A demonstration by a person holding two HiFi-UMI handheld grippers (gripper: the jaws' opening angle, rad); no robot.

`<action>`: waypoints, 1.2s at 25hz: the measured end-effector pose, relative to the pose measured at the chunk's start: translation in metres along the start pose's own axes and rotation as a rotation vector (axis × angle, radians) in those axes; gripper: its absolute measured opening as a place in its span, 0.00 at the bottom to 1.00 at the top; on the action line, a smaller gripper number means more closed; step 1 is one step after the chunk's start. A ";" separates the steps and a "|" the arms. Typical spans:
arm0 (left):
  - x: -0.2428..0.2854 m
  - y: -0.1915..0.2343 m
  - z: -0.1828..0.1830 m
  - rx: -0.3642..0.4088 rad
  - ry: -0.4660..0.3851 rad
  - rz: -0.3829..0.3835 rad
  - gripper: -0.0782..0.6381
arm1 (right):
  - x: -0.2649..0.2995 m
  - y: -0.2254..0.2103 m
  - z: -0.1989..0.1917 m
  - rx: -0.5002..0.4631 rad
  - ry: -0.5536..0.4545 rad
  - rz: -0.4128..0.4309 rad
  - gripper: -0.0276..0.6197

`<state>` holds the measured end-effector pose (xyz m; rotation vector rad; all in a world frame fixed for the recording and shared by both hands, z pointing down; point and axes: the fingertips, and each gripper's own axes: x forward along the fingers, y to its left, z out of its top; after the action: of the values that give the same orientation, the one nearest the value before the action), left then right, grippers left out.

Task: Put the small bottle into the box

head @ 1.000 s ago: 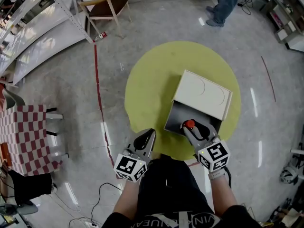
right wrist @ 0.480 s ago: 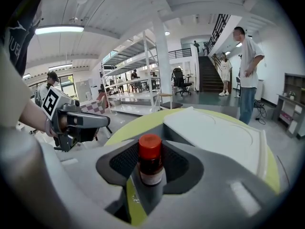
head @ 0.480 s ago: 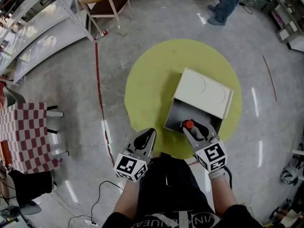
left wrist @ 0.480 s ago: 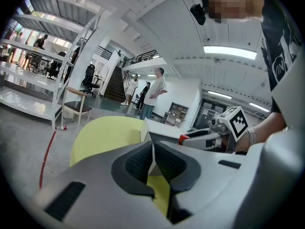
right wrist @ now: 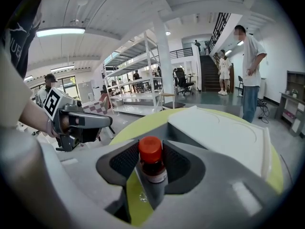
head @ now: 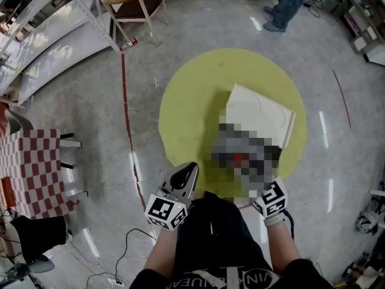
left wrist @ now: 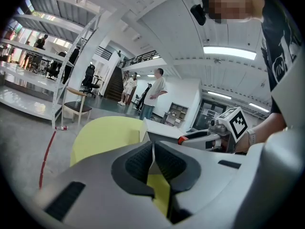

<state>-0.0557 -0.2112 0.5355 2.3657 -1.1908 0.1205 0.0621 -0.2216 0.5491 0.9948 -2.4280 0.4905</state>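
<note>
Firmly pinched between the pads of the right claw [right wrist: 150, 162], the small bottle [right wrist: 153, 171] stands upright. It is gripped at the body with its cap above the jaws, a hold that looks suited to lowering it base-first. It has an orange-red cap, a dark brown body and a pale label band. Just beyond it rises the white-topped box [right wrist: 224, 132], a dark grey face turned toward the claw. A mosaic patch in the head view hides whether the bottle is already over the opening, though it appears to be. The left claw [left wrist: 152, 162], closed on nothing, hangs at the near edge of the round yellow tabletop [head: 192, 95], apart from the box.
</note>
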 end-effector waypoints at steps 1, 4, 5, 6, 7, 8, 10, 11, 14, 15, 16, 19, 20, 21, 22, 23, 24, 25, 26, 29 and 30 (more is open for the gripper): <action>-0.001 -0.001 0.000 0.000 0.000 0.000 0.14 | 0.000 0.002 -0.001 -0.001 -0.001 0.005 0.27; -0.002 -0.003 -0.002 -0.002 0.003 -0.005 0.14 | 0.000 0.005 -0.001 -0.008 -0.006 0.009 0.27; -0.002 -0.004 -0.002 -0.002 0.004 -0.006 0.14 | 0.000 0.005 -0.001 -0.006 -0.008 0.007 0.27; -0.002 -0.004 -0.002 -0.003 0.005 -0.008 0.14 | 0.000 0.005 0.000 -0.002 -0.011 0.005 0.27; -0.003 -0.004 -0.003 -0.004 0.007 -0.010 0.14 | 0.000 0.005 0.000 0.003 -0.015 0.002 0.27; -0.003 -0.004 -0.003 -0.005 0.008 -0.011 0.14 | -0.001 0.005 0.001 0.008 -0.020 0.001 0.27; -0.002 -0.004 -0.003 -0.006 0.010 -0.015 0.14 | -0.003 0.004 0.004 0.012 -0.031 -0.003 0.28; -0.002 -0.005 -0.002 -0.006 0.011 -0.017 0.14 | -0.005 0.003 0.006 0.014 -0.038 -0.005 0.28; 0.000 -0.007 0.000 -0.002 0.008 -0.026 0.14 | -0.009 0.002 0.012 0.021 -0.061 -0.008 0.28; 0.000 -0.008 0.001 0.001 0.007 -0.029 0.14 | -0.010 0.002 0.014 0.022 -0.066 -0.008 0.28; 0.001 -0.009 0.003 0.004 0.007 -0.033 0.14 | -0.011 0.002 0.015 0.023 -0.071 -0.008 0.28; 0.002 -0.011 0.006 0.013 0.005 -0.044 0.14 | -0.014 0.003 0.020 0.027 -0.089 -0.008 0.28; 0.003 -0.012 0.007 0.016 0.004 -0.047 0.14 | -0.016 0.003 0.021 0.032 -0.097 -0.007 0.28; 0.003 -0.013 0.009 0.019 0.003 -0.050 0.14 | -0.018 0.003 0.022 0.038 -0.106 -0.006 0.28; 0.004 -0.014 0.010 0.022 0.002 -0.052 0.14 | -0.020 0.003 0.024 0.044 -0.116 -0.006 0.28; 0.004 -0.015 0.011 0.025 0.002 -0.055 0.14 | -0.022 0.003 0.026 0.049 -0.125 -0.006 0.28; 0.005 -0.016 0.012 0.028 0.001 -0.057 0.14 | -0.023 0.003 0.027 0.052 -0.133 -0.007 0.28; 0.005 -0.017 0.013 0.031 0.001 -0.060 0.14 | -0.025 0.003 0.029 0.053 -0.140 -0.008 0.28; 0.006 -0.018 0.014 0.034 0.000 -0.063 0.14 | -0.027 0.002 0.030 0.054 -0.146 -0.012 0.28; 0.006 -0.022 0.017 0.040 -0.005 -0.071 0.14 | -0.034 0.000 0.034 0.064 -0.161 -0.030 0.27; 0.007 -0.023 0.018 0.042 -0.006 -0.073 0.14 | -0.036 -0.001 0.035 0.064 -0.165 -0.035 0.27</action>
<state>-0.0364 -0.2129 0.5125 2.4446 -1.1131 0.1145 0.0755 -0.2189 0.5005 1.1438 -2.5488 0.4950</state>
